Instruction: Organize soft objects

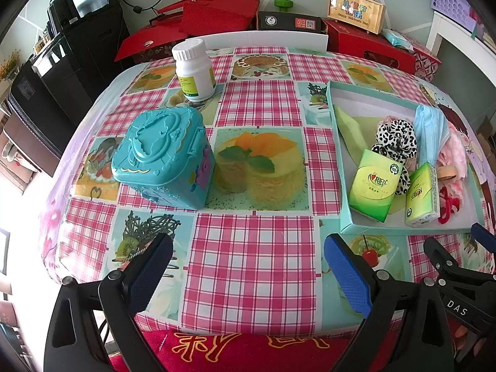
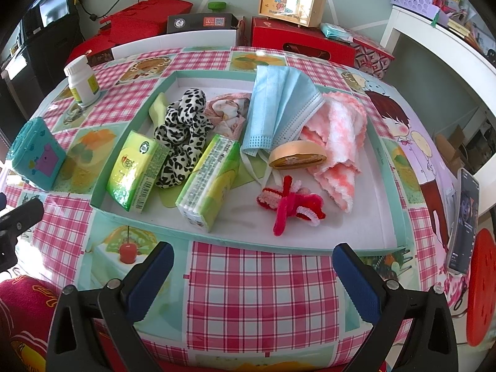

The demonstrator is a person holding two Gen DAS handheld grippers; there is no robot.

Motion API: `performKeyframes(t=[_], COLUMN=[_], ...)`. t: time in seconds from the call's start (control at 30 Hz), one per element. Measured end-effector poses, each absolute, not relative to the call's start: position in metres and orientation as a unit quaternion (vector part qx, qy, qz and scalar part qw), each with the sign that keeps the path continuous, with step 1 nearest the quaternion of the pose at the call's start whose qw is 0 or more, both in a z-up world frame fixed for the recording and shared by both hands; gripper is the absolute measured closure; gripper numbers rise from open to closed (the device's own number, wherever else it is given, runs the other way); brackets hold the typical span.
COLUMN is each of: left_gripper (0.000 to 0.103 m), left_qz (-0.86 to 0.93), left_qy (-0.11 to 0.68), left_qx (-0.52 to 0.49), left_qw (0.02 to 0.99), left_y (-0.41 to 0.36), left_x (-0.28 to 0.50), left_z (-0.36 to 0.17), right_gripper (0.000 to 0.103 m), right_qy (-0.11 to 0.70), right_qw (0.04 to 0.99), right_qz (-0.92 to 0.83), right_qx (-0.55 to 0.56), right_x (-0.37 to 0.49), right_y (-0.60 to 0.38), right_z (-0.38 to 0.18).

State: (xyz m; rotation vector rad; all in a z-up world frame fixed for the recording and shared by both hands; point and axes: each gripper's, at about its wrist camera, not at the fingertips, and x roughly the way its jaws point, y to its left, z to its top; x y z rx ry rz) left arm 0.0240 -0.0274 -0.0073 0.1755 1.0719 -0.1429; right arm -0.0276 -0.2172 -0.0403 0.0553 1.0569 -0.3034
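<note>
Across the lower half of both wrist views runs bare pink-check tablecloth [image 2: 257,282], the widest free room, bounded below by the table's near edge. Both tools hang over it spread wide and holding nothing: the left gripper [image 1: 248,272] at bottom centre of its view, the right gripper [image 2: 252,276] likewise in its own; the right tool's black body at lower right of the left view carries the letters "DAS". Just above the right gripper, the shallow teal tray [image 2: 217,238] fills the middle of the frame and holds the soft things: two green tissue packs [image 2: 133,170] with a red heart logo and Chinese characters I cannot read, a leopard-print scrunchie [image 2: 179,136], a blue face mask [image 2: 279,108], a pink fluffy cloth [image 2: 338,142], a red chenille piece [image 2: 290,206] and a tan roll of tape [image 2: 297,155]. At centre left of the left view stands a teal toy case [image 1: 161,158], and behind it a white bottle [image 1: 193,71] with a yellow-green label too small to read. At right edge, a phone [image 2: 465,226] leans near the table's rim.
</note>
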Motion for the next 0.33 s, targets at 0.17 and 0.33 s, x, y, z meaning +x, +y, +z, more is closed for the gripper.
performKeyframes(t=[0.17, 0.33], left_gripper=[0.005, 0.005], left_qz=[-0.068, -0.068], left_qy=[0.508, 0.511], left_qx=[0.085, 0.079], left_qw=[0.855, 0.853], left_y=[-0.0273, -0.0255], left_x=[0.0238, 0.0244], left_z=[-0.0069, -0.0069], right_gripper=[0.000, 0.000], right_qy=[0.502, 0.502], right_qw=[0.852, 0.852], right_qz=[-0.144, -0.144], right_qx=[0.026, 0.026], right_x=[-0.0274, -0.0275], right_y=[-0.2173, -0.2175], right_z=[-0.0403, -0.0403])
